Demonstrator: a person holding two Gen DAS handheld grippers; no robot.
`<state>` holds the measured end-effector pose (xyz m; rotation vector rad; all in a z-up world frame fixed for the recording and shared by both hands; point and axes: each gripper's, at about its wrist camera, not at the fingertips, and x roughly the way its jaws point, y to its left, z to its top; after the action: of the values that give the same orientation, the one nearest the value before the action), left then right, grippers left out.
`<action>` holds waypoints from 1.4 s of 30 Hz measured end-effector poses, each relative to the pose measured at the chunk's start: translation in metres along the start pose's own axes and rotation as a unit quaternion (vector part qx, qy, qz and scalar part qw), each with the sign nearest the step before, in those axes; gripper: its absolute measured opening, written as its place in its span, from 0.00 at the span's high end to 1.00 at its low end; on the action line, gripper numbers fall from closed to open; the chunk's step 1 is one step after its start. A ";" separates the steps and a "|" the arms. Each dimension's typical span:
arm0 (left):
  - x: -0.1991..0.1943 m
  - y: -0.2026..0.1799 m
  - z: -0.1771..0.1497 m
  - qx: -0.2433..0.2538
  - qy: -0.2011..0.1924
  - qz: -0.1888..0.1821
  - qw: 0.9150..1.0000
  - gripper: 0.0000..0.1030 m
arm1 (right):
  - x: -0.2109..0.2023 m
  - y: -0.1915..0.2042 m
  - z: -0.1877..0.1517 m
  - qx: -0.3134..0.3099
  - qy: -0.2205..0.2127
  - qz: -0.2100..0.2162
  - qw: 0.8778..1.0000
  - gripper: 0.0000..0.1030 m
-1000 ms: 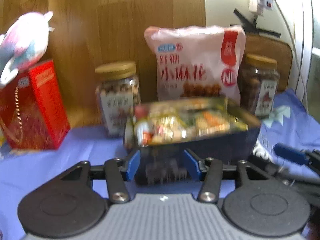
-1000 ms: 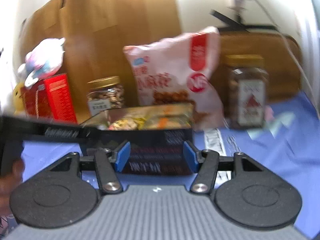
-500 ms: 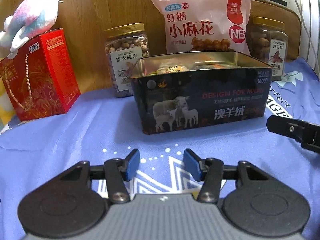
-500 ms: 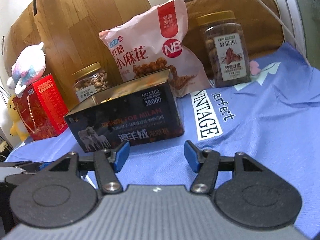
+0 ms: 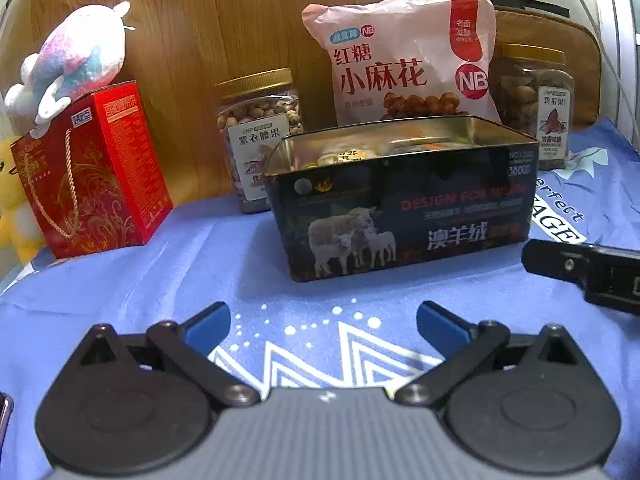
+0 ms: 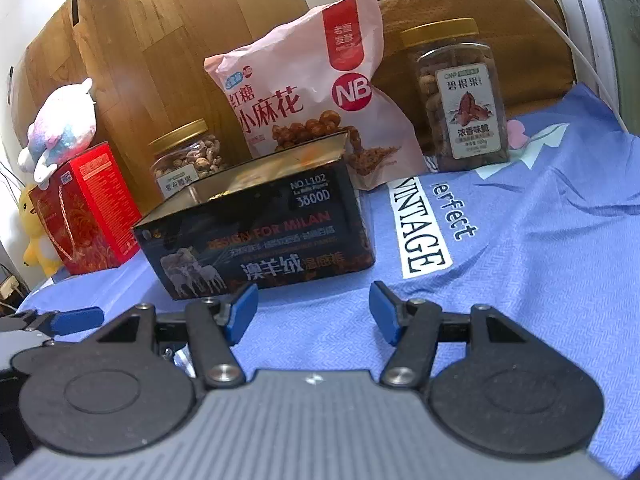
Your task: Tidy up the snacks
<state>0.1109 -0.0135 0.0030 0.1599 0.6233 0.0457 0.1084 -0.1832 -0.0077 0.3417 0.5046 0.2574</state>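
Right now you work over a blue cloth (image 5: 160,280) printed with white shapes and lettering, spread flat on the surface. Behind it, from 10 to 12 o'clock, stands a brown wood-grain panel (image 5: 224,20), and at 1 o'clock a brown padded backrest (image 6: 500,4) against a white wall.

One open dark metal tin printed with sheep (image 5: 400,216) sits at 12 o'clock on the cloth, with wrapped snacks inside; it is free of both tools. Count two clear plastic nut jars with gold lids: one (image 5: 260,136) at 11 o'clock behind the tin's left corner, one (image 5: 534,100) at 1 o'clock. One pink snack bag (image 5: 404,56) stands upright between them, just behind the tin. One red gift box with a cord handle (image 5: 92,172) stands at 10 o'clock, with one pastel plush toy (image 5: 72,56) on top and one yellow plush (image 6: 36,232) beside it.

Your left gripper (image 5: 324,324) has just spread its jaws wide, with only cloth between them. Your right gripper (image 6: 314,312) stands partly apart, also over bare cloth, near the tin.
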 end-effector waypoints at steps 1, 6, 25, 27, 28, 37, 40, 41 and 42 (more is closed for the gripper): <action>-0.003 0.001 -0.001 -0.003 -0.002 0.001 1.000 0.00 | 0.000 0.000 0.000 0.000 0.000 0.001 1.000 0.37; -0.018 0.003 -0.007 -0.011 0.008 0.021 1.000 0.00 | 0.000 -0.002 0.000 0.004 0.003 0.007 1.000 0.37; -0.048 0.018 -0.009 -0.003 0.056 0.156 0.986 0.00 | -0.001 -0.002 0.000 0.005 0.012 0.025 1.000 0.34; -0.048 0.019 -0.009 -0.003 0.057 0.162 0.985 0.00 | -0.001 -0.001 0.000 0.004 0.013 0.026 1.000 0.33; -0.048 0.019 -0.009 -0.003 0.056 0.163 0.985 0.00 | -0.001 -0.001 0.000 0.004 0.013 0.026 1.000 0.33; -0.051 0.016 -0.009 -0.002 0.055 0.159 0.986 0.00 | -0.003 0.000 0.000 -0.002 0.008 0.026 1.000 0.33; -0.051 0.012 -0.010 0.001 0.055 0.146 0.988 0.00 | -0.005 0.003 -0.001 -0.011 0.003 0.022 1.000 0.33; -0.052 0.011 -0.010 0.002 0.055 0.142 0.988 0.00 | -0.005 0.003 -0.001 -0.013 0.002 0.020 1.000 0.33; -0.052 0.010 -0.011 0.003 0.055 0.139 0.989 0.00 | -0.006 0.004 -0.002 -0.014 0.001 0.018 1.000 0.33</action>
<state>0.0625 -0.0069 0.0257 0.2513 0.7072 0.3237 0.1022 -0.1814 -0.0052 0.3231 0.4963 0.2996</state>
